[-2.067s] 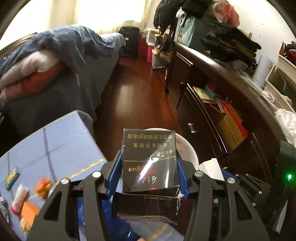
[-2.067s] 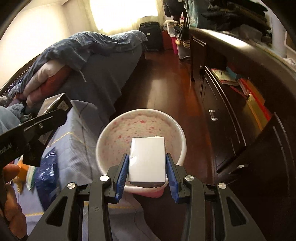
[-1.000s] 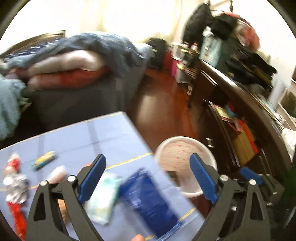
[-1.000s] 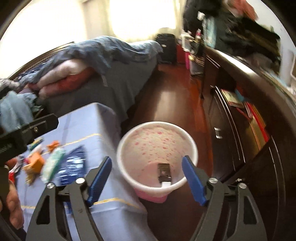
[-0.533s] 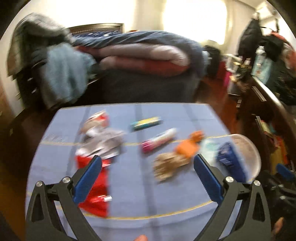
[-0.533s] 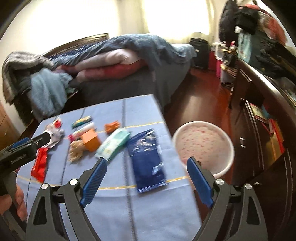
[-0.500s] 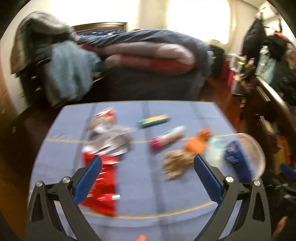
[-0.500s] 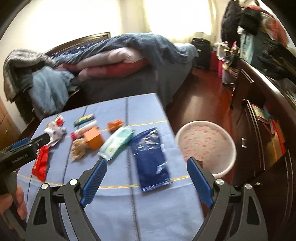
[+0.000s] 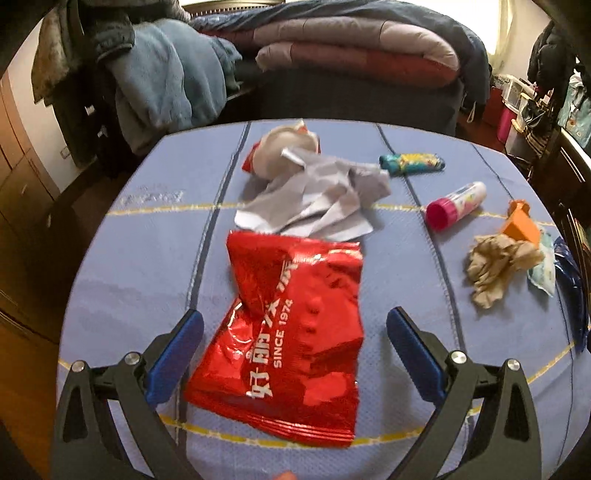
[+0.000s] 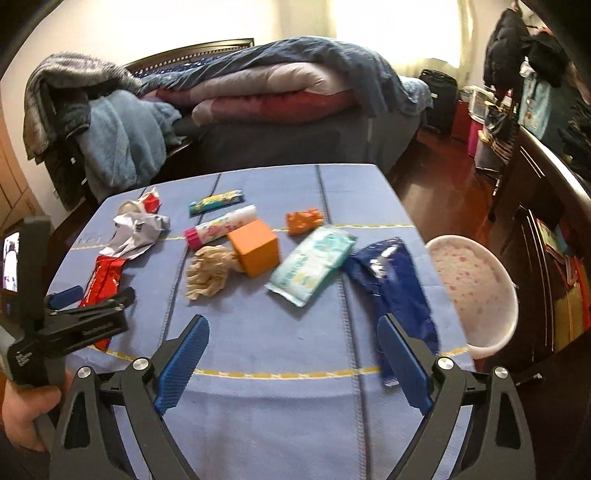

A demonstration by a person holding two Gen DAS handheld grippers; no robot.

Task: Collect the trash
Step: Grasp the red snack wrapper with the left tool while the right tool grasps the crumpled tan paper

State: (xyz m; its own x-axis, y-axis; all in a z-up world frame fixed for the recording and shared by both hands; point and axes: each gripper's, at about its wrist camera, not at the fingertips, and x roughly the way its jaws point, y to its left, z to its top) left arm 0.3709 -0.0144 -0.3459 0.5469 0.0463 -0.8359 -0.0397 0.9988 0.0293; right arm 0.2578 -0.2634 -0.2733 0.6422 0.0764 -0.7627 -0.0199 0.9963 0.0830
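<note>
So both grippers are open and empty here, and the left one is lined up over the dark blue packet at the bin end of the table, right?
Not quite. Both the left gripper and the right gripper are open and empty, but the left one is lined up over the red snack wrapper, as the left wrist view shows. The dark blue packet lies at the bin end, nearer the right gripper.

Bright light pours in from the window (image 10: 399,29), all white glare. Edges bend round; corners go dark.
</note>
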